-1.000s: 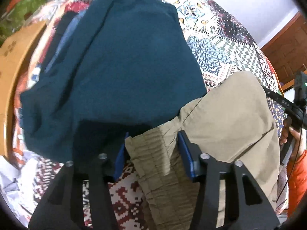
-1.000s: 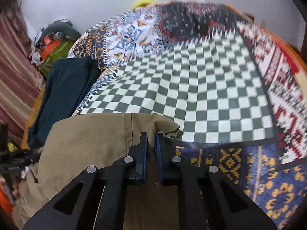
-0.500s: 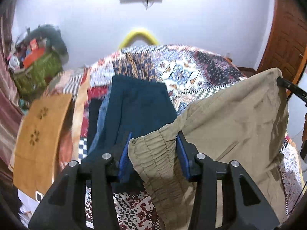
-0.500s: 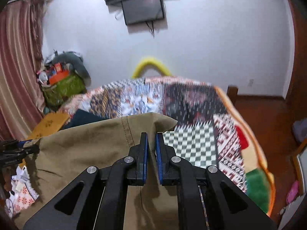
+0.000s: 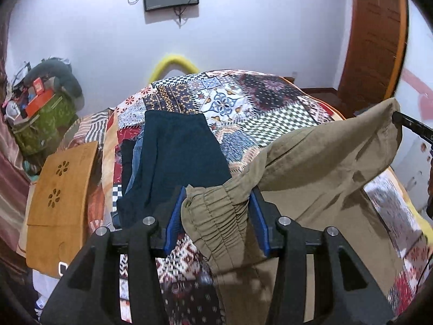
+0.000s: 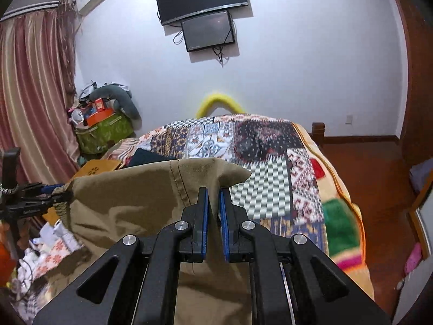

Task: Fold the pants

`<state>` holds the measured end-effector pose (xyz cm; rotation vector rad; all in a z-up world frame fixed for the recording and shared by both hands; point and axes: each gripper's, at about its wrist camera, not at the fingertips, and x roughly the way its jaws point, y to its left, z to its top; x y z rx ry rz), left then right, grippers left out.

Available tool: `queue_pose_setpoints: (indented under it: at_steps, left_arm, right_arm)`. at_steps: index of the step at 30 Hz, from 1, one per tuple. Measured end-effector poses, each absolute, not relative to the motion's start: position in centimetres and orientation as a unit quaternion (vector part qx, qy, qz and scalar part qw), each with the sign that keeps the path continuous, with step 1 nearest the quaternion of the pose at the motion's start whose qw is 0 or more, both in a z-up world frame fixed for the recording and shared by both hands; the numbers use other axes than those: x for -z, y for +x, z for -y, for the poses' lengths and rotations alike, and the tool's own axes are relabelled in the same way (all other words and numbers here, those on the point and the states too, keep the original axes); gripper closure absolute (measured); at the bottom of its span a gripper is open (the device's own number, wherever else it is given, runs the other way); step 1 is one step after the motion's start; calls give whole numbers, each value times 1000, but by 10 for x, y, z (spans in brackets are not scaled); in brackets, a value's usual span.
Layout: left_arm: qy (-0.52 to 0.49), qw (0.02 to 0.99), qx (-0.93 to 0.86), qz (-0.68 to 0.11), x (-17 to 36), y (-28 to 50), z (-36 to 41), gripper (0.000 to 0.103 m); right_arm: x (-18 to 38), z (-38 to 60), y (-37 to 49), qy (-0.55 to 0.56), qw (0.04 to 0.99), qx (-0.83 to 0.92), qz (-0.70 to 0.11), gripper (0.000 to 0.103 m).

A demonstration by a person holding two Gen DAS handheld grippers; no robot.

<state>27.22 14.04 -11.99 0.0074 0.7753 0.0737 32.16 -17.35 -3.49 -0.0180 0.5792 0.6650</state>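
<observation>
Left wrist view: the left tongs (image 5: 217, 211) clamp the gathered elastic waistband of the khaki cotton pants (image 5: 324, 162), held above the patchwork-quilted bed (image 5: 243, 100). Right wrist view: the right tongs (image 6: 213, 203) pinch the pants' (image 6: 135, 197) opposite end, long axis stretched between both.

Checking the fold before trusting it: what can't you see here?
- Khaki pants legs: cut off by the bottom edge, both views.
- Garments under the dark teal pants: mostly covered, left view.
- Left gripper and right gripper: both clamp khaki cloth.
</observation>
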Motion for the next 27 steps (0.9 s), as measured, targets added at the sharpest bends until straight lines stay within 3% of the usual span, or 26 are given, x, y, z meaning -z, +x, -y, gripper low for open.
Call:
queue_pose_setpoints:
  at_steps: [9,27]
  left_arm:
    - [19,920,-14,-391,128,211,-114,54]
    - [15,896,-5,-444,181,128,-90,49]
  right_arm:
    - [53,211,246,-5,897,-315,-310,95]
    - [142,248,159,29,865,-274,-418,94]
